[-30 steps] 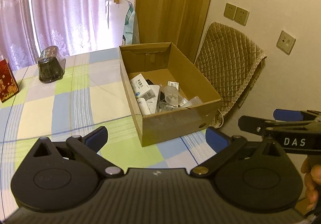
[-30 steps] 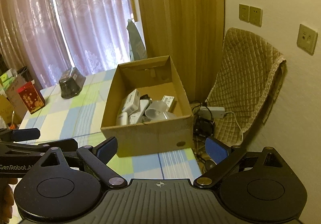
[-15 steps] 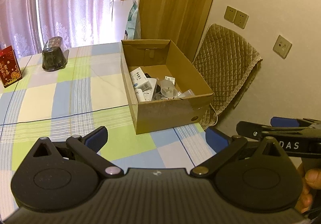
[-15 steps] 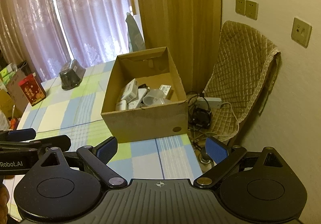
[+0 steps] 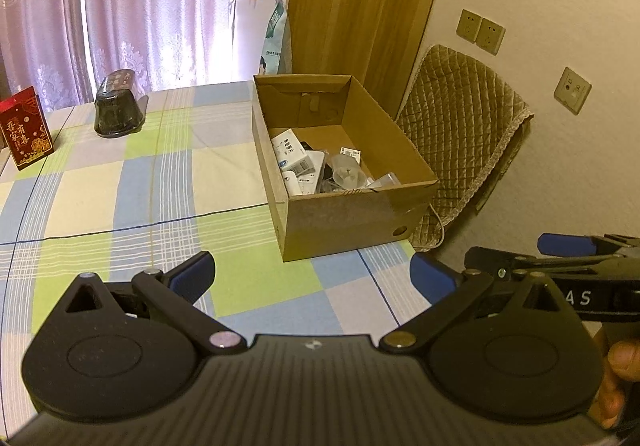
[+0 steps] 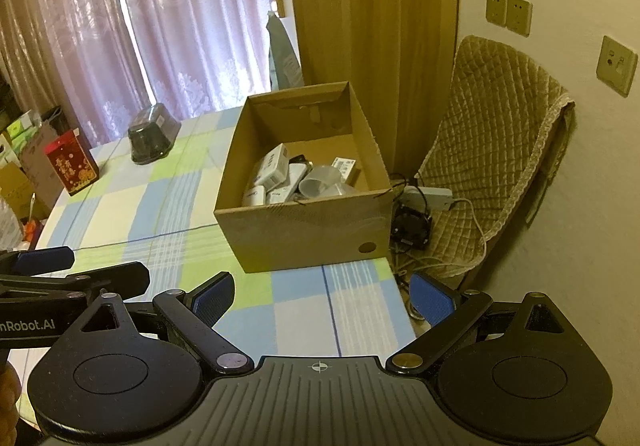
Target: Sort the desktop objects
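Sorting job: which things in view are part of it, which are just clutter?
Job:
cardboard box on the table
small items inside it
left gripper and right gripper, both open and empty

Just lying about:
red packet
dark container
chair cover
power strip

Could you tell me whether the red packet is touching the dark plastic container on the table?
Apart. The left wrist view shows checked tablecloth between the red packet and the dark container.

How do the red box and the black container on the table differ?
The red box is flat-sided, printed with gold characters, and stands upright by the table's far left edge. The black container is dark and glossy with rounded corners, squat, and sits farther in, nearer the cardboard box. Both rest on the checked cloth, outside the cardboard box, untouched by either gripper.
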The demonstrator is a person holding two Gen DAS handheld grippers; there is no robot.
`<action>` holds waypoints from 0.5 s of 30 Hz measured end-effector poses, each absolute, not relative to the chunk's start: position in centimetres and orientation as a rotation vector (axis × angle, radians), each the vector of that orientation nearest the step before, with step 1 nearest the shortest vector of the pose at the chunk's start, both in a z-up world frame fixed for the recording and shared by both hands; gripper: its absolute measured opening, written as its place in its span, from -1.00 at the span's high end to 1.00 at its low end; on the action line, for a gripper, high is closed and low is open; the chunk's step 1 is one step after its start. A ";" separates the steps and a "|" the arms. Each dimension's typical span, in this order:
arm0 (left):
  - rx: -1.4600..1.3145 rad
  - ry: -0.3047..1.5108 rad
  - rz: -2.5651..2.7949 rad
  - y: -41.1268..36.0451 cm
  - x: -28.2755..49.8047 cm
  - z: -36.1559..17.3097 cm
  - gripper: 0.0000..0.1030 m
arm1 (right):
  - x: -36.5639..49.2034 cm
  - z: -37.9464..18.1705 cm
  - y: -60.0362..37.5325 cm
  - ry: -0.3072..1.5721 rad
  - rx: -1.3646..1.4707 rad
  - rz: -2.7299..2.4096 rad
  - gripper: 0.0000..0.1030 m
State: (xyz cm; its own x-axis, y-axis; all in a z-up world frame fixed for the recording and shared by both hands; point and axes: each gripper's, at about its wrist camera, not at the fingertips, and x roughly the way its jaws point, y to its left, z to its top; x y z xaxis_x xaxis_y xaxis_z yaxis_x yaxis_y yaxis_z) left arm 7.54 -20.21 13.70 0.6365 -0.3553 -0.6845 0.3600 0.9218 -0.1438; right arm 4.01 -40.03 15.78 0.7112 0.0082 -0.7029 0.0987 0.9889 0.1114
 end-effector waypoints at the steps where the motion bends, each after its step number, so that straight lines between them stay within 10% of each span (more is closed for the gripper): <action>1: 0.008 0.779 -0.408 -20.2 7.5 13.7 -0.98 | 4.0 15.8 -40.0 0.779 0.146 -0.050 -0.87; 15: 0.013 0.773 -0.394 -19.7 7.6 13.3 -0.98 | 4.4 15.5 -39.2 0.792 0.123 -0.042 -0.87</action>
State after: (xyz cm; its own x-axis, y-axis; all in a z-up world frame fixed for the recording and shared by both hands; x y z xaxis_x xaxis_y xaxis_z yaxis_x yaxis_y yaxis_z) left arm 7.60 -19.71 13.32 0.6470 -0.3411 -0.6819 0.3509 0.9272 -0.1309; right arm 4.44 -39.21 15.49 0.7019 0.0088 -0.7122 0.0838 0.9920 0.0948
